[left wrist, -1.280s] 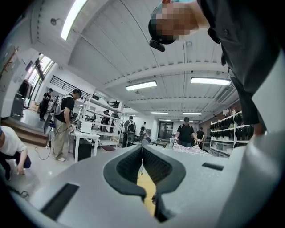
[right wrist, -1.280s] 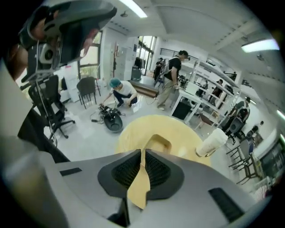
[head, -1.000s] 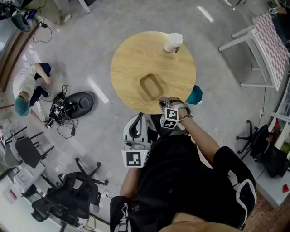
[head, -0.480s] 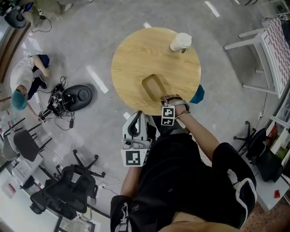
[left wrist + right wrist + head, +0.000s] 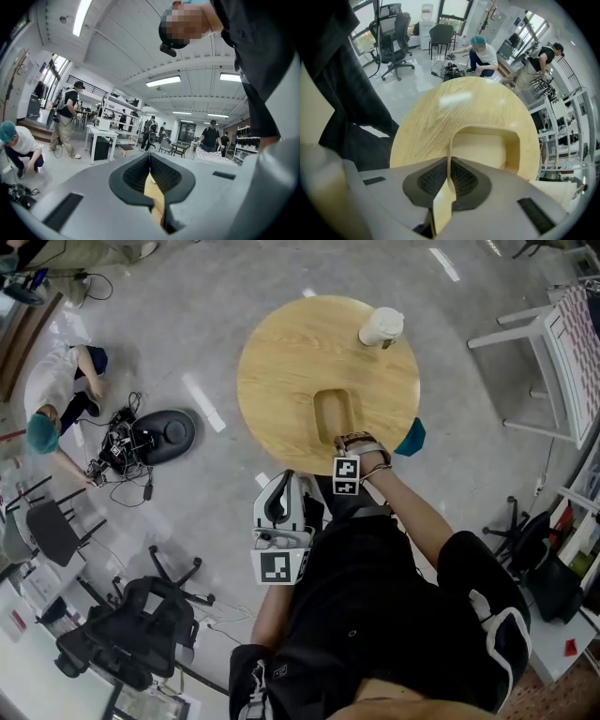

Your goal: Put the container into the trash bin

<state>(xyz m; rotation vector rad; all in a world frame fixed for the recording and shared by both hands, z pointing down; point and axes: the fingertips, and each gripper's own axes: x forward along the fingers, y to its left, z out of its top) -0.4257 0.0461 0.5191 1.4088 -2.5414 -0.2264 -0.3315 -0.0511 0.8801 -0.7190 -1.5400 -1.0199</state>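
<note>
The tan shallow container (image 5: 337, 415) lies on the round wooden table (image 5: 281, 362), near its front edge. My right gripper (image 5: 349, 439) points steeply down at the container's near end. In the right gripper view the container (image 5: 485, 147) has its near wall between the jaws of that gripper (image 5: 449, 161); they are closing and the pads press on the wall. My left gripper (image 5: 284, 482) hangs level in front of the person's body, off the table. Its jaws (image 5: 149, 157) meet at the tips with nothing held. A teal rounded object (image 5: 410, 438) peeks out past the table's right edge.
A white paper cup (image 5: 380, 326) stands at the table's far right. On the floor at left a person (image 5: 56, 418) crouches by a black round base with cables (image 5: 159, 435). Office chairs (image 5: 131, 634) stand at lower left, a white frame (image 5: 553, 352) at right.
My right gripper has come down and forward onto the container's near rim. The left gripper has stayed about where it was.
</note>
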